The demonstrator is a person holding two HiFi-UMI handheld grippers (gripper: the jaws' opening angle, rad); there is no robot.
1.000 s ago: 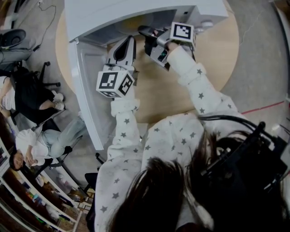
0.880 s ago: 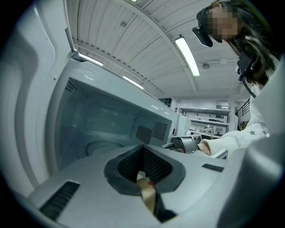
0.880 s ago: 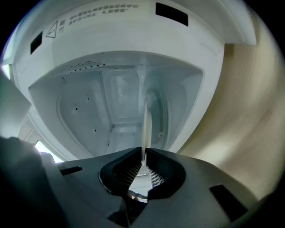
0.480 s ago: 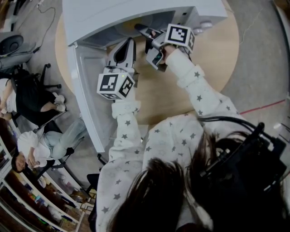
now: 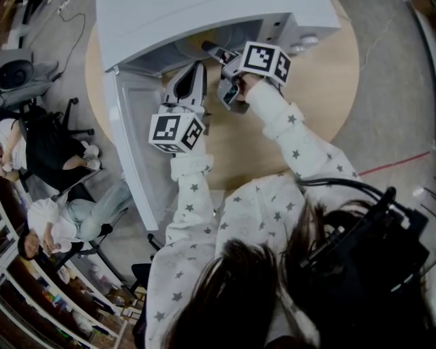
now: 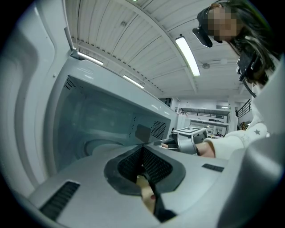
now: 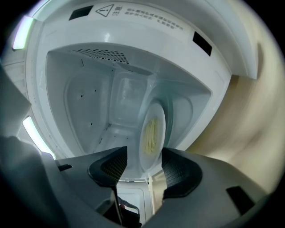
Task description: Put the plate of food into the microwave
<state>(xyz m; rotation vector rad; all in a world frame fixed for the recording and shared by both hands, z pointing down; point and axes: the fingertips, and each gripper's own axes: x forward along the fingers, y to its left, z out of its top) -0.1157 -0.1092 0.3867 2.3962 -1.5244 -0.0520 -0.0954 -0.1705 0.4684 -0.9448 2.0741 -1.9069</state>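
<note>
The right gripper [image 7: 144, 168] is holding its jaws spread wide, having just been opening them. The pads are not pressing on anything. The near rim of the plate of noodles [image 7: 152, 131] is showing in the gap between the jaws. The plate is lying inside the microwave [image 7: 89, 102] cavity, on the glass turntable [image 7: 173, 111]. This view is rolled, so the plate is reading as edge-up.

In the head view the right gripper [image 5: 216, 53] is reaching into the mouth of the microwave [image 5: 204, 20], with its marker cube [image 5: 264, 61] trailing just outside.

The left gripper [image 5: 195, 68] is hovering just beside it, on the left, with its tips near the lower edge of the opening. In its own view the left gripper [image 6: 143, 153] is keeping its jaws together, gripping nothing. That view is also catching the cavity and the right gripper's marker cube [image 6: 191, 130] off to the right.

The microwave door [image 5: 133, 143] is hanging open toward the left. The microwave is sitting on a round wooden table [image 5: 313, 88]. Star-print sleeves [image 5: 293, 129] are covering both arms. Seated people [image 5: 61, 211] are showing at the left edge.
</note>
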